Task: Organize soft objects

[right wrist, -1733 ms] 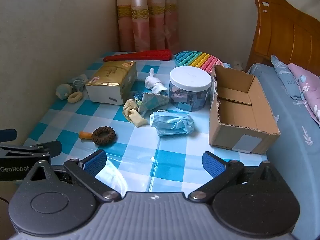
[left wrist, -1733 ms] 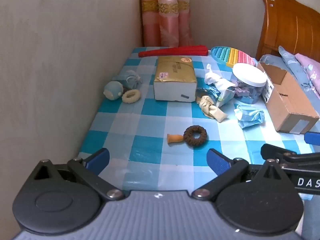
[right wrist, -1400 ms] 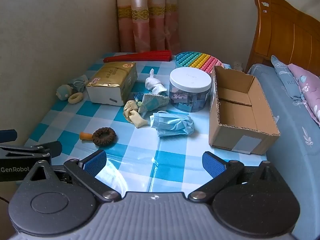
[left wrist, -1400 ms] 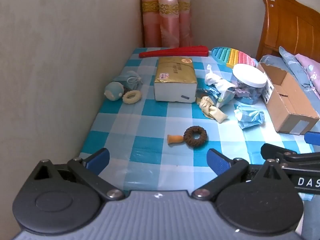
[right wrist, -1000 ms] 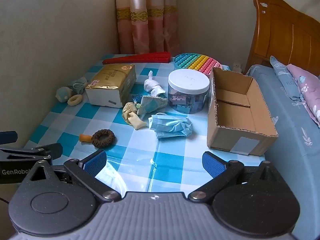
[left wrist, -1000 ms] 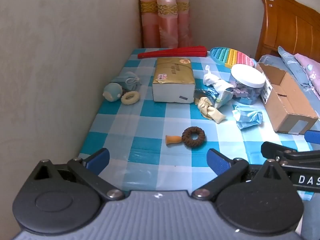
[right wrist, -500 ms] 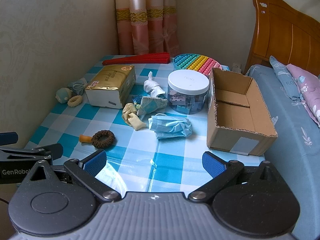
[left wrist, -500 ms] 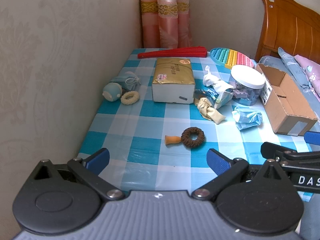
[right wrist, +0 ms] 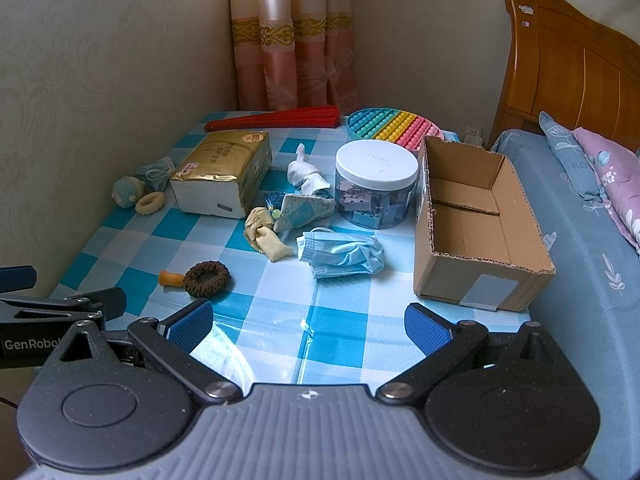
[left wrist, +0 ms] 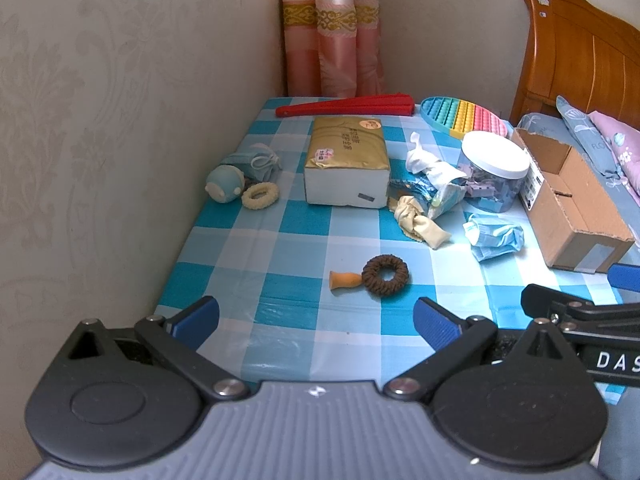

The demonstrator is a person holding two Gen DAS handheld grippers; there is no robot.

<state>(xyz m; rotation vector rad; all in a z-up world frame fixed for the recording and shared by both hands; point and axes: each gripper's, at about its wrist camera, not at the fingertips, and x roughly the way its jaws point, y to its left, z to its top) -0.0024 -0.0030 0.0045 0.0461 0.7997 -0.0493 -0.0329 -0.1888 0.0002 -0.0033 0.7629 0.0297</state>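
Soft things lie on a blue checked table [left wrist: 280,236]. A brown scrunchie [left wrist: 385,275] sits beside an orange piece [left wrist: 344,280]; it also shows in the right wrist view [right wrist: 207,278]. A crumpled blue face mask [right wrist: 340,254], a yellow cloth [right wrist: 266,238], a white cloth [right wrist: 306,172], a cream scrunchie [left wrist: 260,195] and a round blue plush [left wrist: 225,183] lie further back. An open, empty cardboard box [right wrist: 476,220] stands at the right. My left gripper [left wrist: 316,322] and right gripper [right wrist: 308,326] are both open and empty at the table's near edge.
A gold tissue pack [left wrist: 346,160], a white-lidded jar of clips [right wrist: 376,184], a rainbow pop toy [right wrist: 394,128] and a red folded fan [right wrist: 276,120] stand at the back. A wall runs along the left; a bed [right wrist: 580,240] lies right.
Both grippers have drifted back slightly, so the table items look a little farther away. Nothing on the table has moved.
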